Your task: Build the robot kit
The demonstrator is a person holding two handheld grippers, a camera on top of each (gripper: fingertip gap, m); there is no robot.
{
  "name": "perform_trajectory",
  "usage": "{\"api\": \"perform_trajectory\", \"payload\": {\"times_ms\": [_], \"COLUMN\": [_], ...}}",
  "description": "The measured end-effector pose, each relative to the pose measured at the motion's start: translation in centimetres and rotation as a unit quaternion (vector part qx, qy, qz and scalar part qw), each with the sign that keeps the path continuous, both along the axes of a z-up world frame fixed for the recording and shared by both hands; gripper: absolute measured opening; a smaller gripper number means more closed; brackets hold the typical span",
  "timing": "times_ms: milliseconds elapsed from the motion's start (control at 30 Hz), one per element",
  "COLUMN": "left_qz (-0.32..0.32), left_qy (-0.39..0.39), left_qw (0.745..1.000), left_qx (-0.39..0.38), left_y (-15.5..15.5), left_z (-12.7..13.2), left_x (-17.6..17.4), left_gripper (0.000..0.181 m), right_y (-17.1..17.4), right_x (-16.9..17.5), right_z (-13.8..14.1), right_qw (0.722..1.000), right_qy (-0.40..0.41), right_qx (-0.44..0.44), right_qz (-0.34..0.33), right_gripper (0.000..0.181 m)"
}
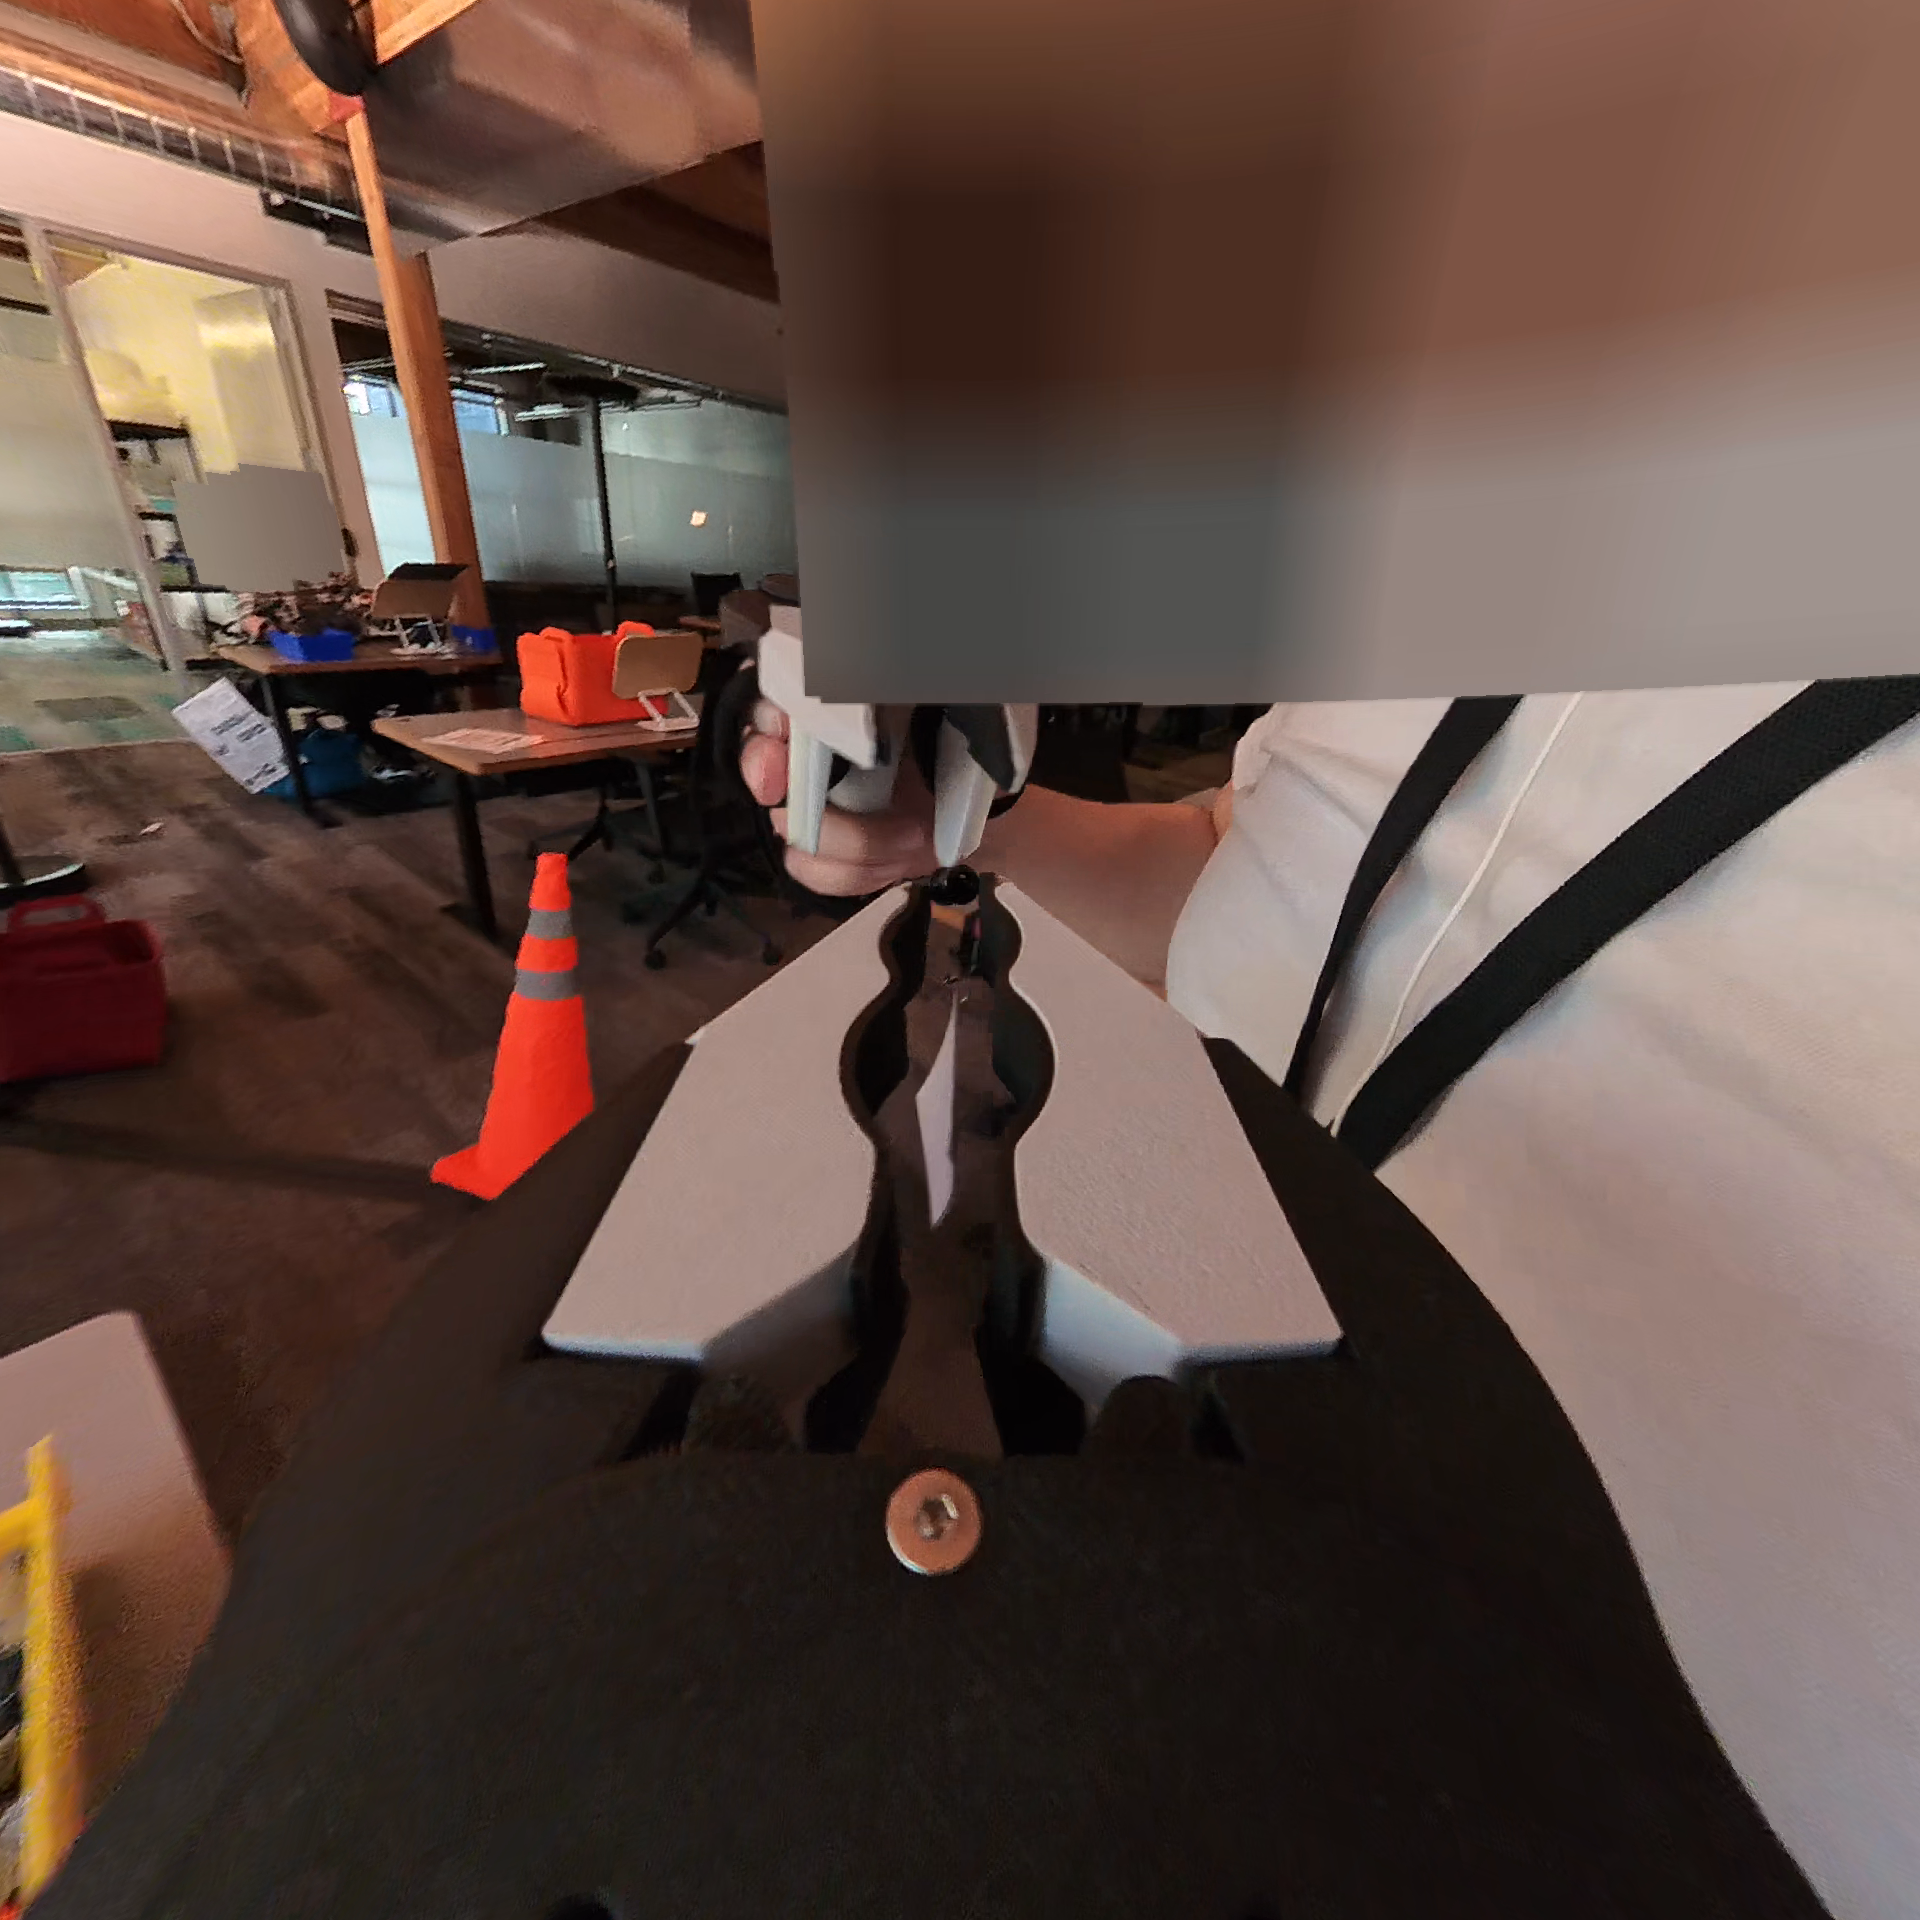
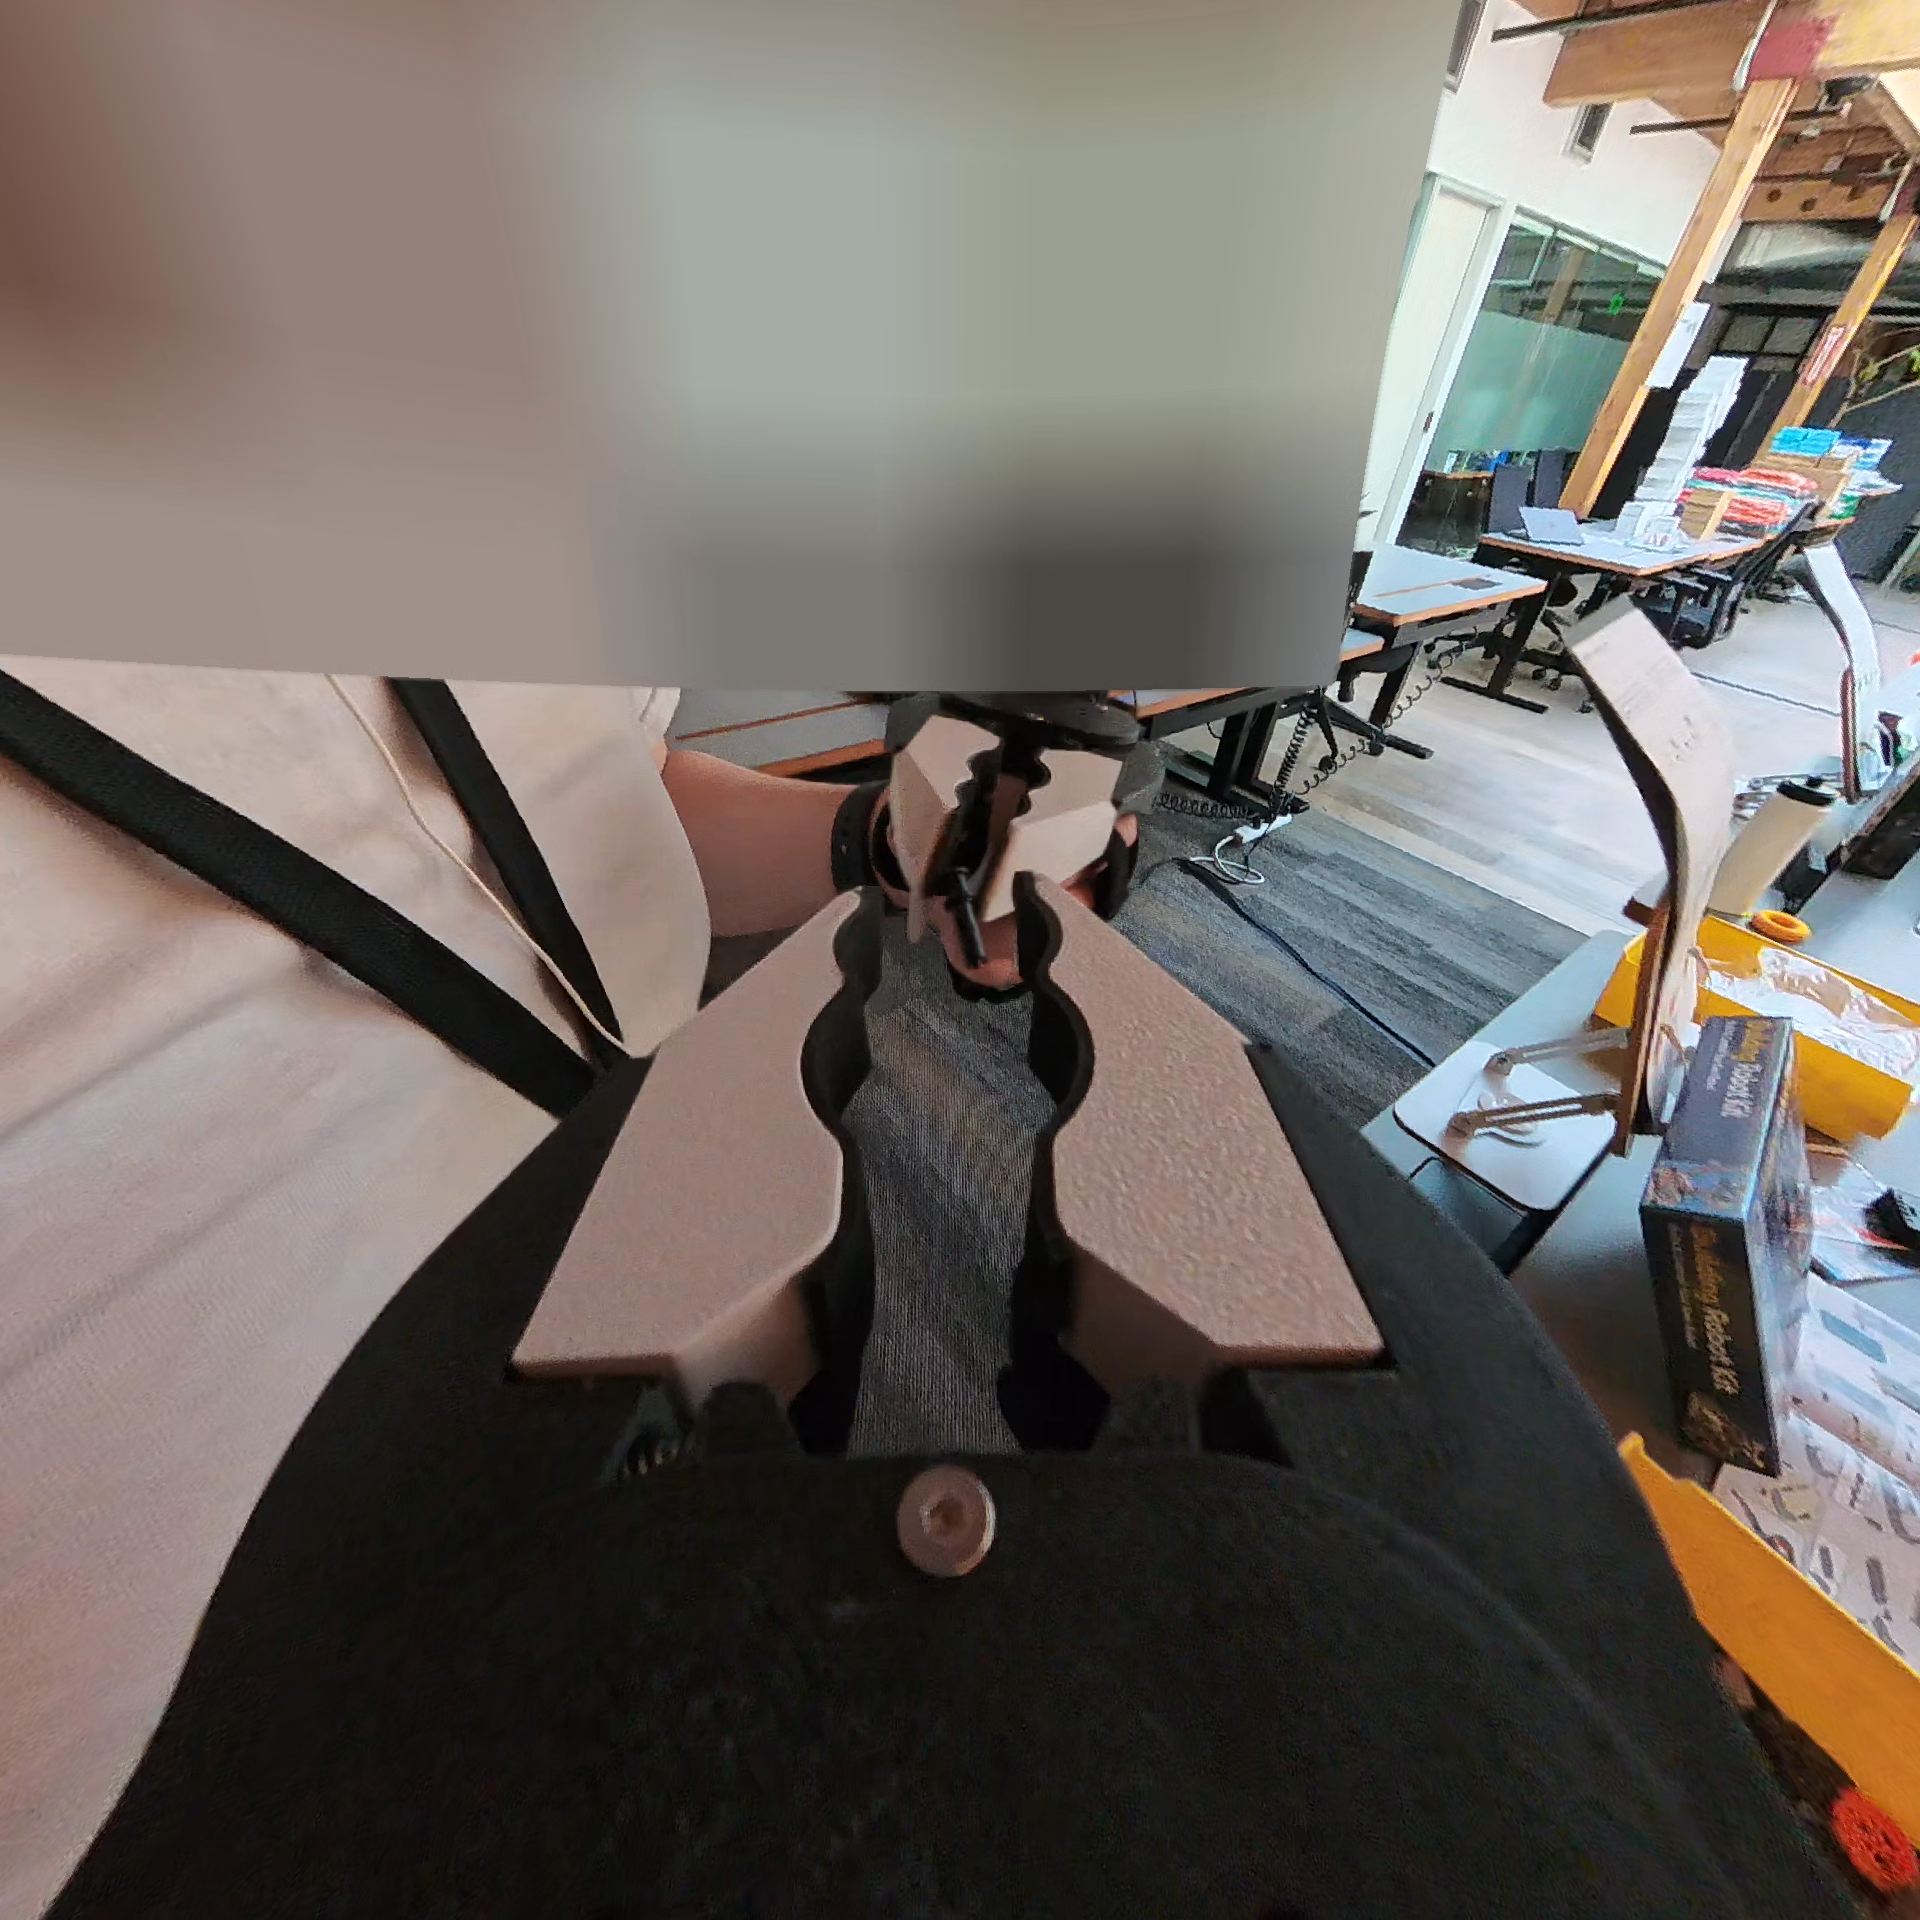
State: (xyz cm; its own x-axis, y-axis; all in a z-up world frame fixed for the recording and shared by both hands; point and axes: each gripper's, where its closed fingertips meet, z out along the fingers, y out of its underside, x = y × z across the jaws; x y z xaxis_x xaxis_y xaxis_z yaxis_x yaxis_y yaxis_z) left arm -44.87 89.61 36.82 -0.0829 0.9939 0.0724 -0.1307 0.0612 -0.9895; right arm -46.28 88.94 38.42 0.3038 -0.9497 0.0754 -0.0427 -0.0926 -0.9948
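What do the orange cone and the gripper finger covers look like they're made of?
Orange cone: seemingly soft fabric or vinyl, matte, with grey reflective bands and a slightly slumped base. Left gripper finger covers: probably 3D-printed plastic, pale and matte with a fine grainy texture.

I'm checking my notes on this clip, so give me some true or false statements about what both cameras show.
1. An orange cone stands upright on the floor. True.
2. The right gripper clamps the yellow bin. False: its jaws stand apart and empty, and the bin sits off to the side.
3. The left gripper pinches a small black part at its tips. True.
4. The dark box lies flat. False: it stands on end.
5. The person wears a white shirt with black straps. True.
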Motion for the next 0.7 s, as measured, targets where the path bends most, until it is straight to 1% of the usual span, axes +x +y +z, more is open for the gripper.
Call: {"api": "perform_trajectory", "payload": {"times_ms": [67, 133, 267, 367, 567, 700], "left_qz": [-0.019, -0.032, -0.065, -0.099, -0.181, -0.215], "left_qy": [0.011, 0.010, 0.009, 0.012, 0.027, 0.021], "left_qw": [1.000, 0.999, 0.997, 0.995, 0.982, 0.976], "left_qx": [0.007, 0.015, 0.026, 0.024, 0.039, 0.028], "left_y": [0.1, 0.1, 0.2, 0.6, 1.7, 3.0], "left_z": [0.3, 0.3, 0.6, 0.7, 1.1, 1.0], "left_x": [-2.6, -4.6, -6.7, -7.4, -7.7, -7.1], "left_gripper": [0.007, 0.007, 0.008, 0.008, 0.008, 0.007], "right_y": [0.0, 0.5, 0.4, 0.8, 1.9, 3.1], "right_x": [-1.7, -3.1, -4.7, -5.6, -6.1, -5.7], "right_z": [-0.2, -0.5, -1.2, -1.2, -1.1, -0.8], "right_qw": [1.000, 1.000, 1.000, 0.999, 0.994, 0.990], "right_qy": [0.007, 0.011, 0.004, -0.016, -0.019, -0.032], "right_qx": [-0.002, 0.003, 0.009, 0.026, 0.021, 0.014], "right_qz": [0.004, 0.017, -0.005, -0.026, -0.102, -0.140], "right_gripper": [0.024, 0.017, 0.014, 0.007, 0.008, 0.004]}}
